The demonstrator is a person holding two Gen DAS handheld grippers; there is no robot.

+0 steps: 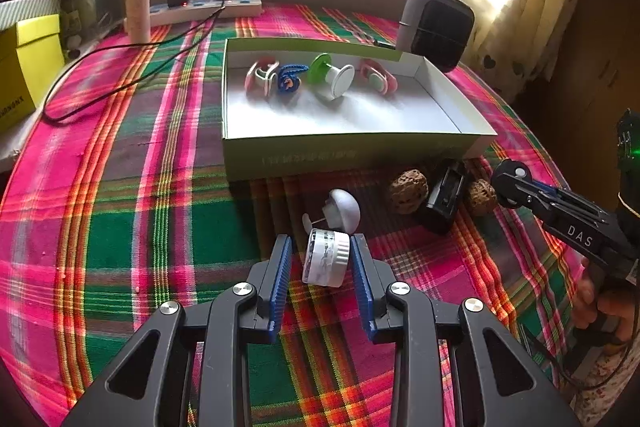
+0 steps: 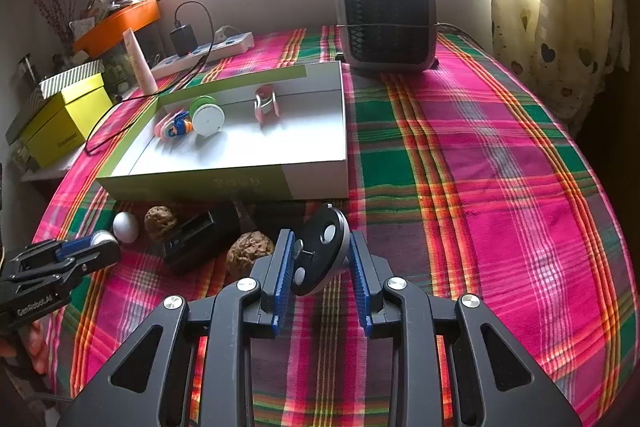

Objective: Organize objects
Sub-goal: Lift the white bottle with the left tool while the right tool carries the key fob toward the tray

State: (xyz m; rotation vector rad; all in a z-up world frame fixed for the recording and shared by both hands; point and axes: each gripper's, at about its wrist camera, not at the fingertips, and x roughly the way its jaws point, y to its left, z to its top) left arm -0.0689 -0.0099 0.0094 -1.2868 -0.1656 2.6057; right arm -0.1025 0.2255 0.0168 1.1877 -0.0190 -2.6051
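The left gripper [image 1: 320, 259] has its blue pads either side of a small white jar [image 1: 325, 258], lower centre of the left view; the right pad looks to touch the ribbed cap, the left shows a sliver of gap, so I judge it closing on the jar rather than firmly clenched. The jar lies tipped, its long axis running up and down the frame, along the fingers. The right gripper [image 2: 320, 259] clasps a black disc [image 2: 320, 251] with white dots, both pads against its edges, lower centre of the right view. The box [image 1: 344, 155] sits straight ahead of the left gripper, past a white dome [image 1: 344, 209], and ahead and left of the right one; both loads must go up and over its near wall.
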